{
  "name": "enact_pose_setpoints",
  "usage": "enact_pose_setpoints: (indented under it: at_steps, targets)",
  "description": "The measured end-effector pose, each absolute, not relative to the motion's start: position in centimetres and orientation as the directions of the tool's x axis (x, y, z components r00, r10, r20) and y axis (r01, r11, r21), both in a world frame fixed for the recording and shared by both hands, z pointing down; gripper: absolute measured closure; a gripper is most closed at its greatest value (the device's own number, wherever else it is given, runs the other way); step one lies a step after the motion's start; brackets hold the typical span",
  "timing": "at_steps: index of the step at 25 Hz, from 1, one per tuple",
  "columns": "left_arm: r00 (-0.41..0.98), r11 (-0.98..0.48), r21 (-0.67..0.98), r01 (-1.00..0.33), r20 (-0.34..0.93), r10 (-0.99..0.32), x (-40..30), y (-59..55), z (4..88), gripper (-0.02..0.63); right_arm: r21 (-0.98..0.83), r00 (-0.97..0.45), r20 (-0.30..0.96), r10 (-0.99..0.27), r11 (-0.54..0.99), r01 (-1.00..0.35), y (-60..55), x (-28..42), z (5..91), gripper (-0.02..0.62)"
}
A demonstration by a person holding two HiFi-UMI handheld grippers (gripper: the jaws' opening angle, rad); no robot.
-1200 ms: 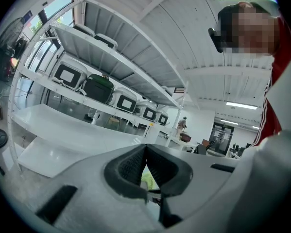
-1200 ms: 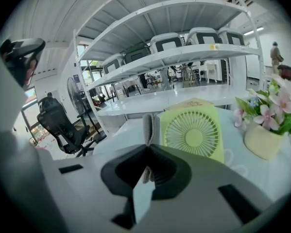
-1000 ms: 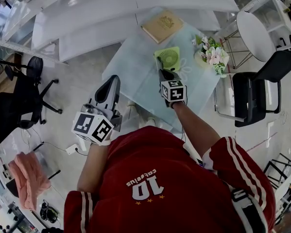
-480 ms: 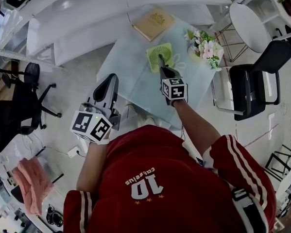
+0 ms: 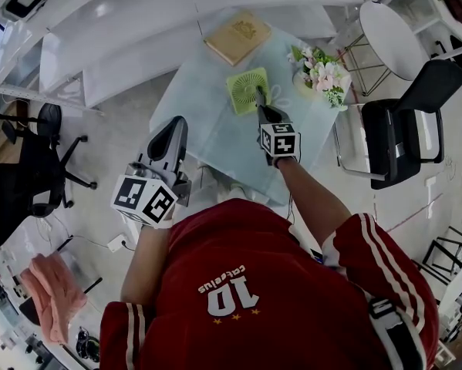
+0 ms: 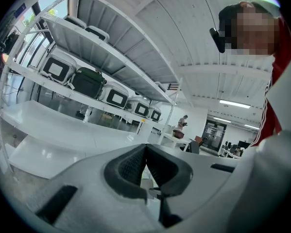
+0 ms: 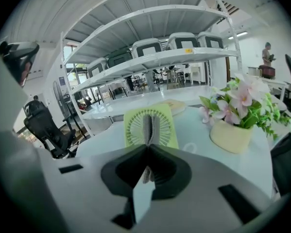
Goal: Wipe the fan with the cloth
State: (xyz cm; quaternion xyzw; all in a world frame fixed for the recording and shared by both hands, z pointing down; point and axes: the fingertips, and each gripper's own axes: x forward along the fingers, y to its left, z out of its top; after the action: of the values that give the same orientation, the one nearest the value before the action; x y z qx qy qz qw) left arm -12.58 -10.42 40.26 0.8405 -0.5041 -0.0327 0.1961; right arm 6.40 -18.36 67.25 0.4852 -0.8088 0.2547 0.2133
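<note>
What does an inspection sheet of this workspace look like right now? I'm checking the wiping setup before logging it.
Surface: pale glass table.
Job's things: green fan on the table; grey cloth before its grille.
Clutter: book, flower pot.
Grippers: right gripper shut on grey cloth; left gripper shut, empty, off the table.
Cables: white cord loop beside fan.
Surroundings: white shelving, black chair, pink cloth.

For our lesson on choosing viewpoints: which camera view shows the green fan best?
The right gripper view: the fan faces it, grille clear, though the gripped cloth crosses its middle. The head view shows it small from above. The left gripper view misses it.
</note>
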Motion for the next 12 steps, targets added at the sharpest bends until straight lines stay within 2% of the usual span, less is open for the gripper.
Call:
enact_pose_setpoints:
  at_steps: [12]
  targets:
    - [0.509, -0.434, 0.357, -0.827, 0.149, -0.848, -10.7, -10.9, 40.5, 0.603, -0.196, -0.395, 0.607, -0.689, 0.352, -0.915, -18.7, 9.2, 68.3, 0.581]
